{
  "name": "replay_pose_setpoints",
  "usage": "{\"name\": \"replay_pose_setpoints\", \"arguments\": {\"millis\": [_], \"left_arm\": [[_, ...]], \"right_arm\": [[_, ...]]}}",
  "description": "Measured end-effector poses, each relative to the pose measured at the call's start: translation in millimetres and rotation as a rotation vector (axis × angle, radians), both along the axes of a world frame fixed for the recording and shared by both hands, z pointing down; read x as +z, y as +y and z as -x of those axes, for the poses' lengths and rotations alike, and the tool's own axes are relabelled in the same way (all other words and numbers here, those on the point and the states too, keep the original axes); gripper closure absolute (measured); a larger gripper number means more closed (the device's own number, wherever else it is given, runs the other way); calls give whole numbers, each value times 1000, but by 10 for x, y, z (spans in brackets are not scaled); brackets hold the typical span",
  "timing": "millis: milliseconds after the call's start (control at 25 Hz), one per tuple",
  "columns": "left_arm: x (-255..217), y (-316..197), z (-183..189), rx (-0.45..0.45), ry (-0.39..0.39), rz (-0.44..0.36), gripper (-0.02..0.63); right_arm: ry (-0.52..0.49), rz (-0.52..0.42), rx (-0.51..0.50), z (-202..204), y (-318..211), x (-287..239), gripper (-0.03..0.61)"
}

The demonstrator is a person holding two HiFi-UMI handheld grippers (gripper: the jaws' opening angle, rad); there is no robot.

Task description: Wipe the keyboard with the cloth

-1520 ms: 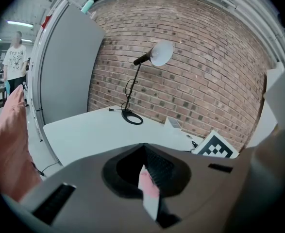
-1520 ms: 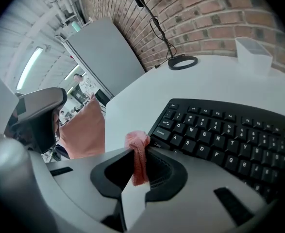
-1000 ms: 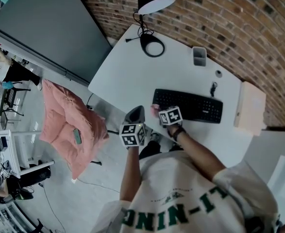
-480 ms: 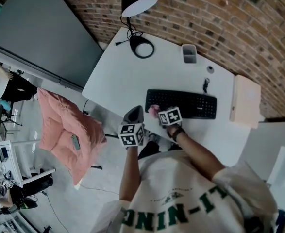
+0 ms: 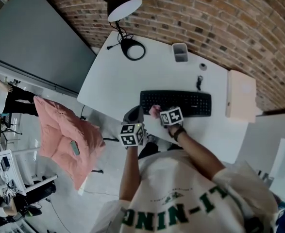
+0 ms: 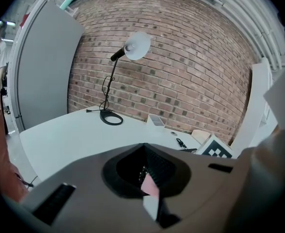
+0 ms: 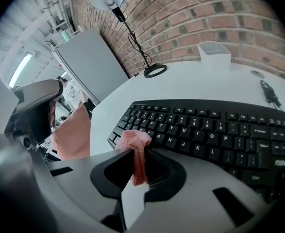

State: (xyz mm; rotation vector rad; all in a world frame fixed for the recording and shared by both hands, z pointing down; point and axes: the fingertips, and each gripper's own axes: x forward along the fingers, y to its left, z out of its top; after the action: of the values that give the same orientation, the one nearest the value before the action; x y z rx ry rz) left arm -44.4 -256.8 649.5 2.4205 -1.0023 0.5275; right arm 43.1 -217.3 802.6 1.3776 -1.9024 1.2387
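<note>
right hand-held gripper (image 7: pixel 135 166) tight on pink cloth (image 7: pixel 135 144) at keyboard (image 7: pixel 215 135); left hand-held gripper (image 6: pixel 151 198) pressed together; grey tub (image 5: pixel 180 52) behind

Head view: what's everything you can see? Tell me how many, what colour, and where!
table: one, white, against the brick wall
keyboard: one, black, middle of the table
cloth: one, pink, at the keyboard's left end
lamp: one, white shade, black base, far left corner of the table
cup: one, pale grey, behind the keyboard
box: one, cream, right end of the table
padded fabric: one, pink, off the table to the left
left gripper: one, grey, shut, empty
right gripper: one, grey, shut on the cloth
</note>
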Motion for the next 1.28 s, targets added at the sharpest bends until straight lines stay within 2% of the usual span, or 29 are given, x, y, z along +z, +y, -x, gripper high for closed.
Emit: {"name": "replay_pose_setpoints", "arguments": {"millis": [280, 1280], "left_arm": [[-12, 26, -210, 35, 4, -7, 620], [-15, 157, -990, 213, -4, -8, 620]], "right_arm": [[23, 0, -10, -145, 90, -8, 543], [-14, 15, 120, -763, 408, -12, 545]]}}
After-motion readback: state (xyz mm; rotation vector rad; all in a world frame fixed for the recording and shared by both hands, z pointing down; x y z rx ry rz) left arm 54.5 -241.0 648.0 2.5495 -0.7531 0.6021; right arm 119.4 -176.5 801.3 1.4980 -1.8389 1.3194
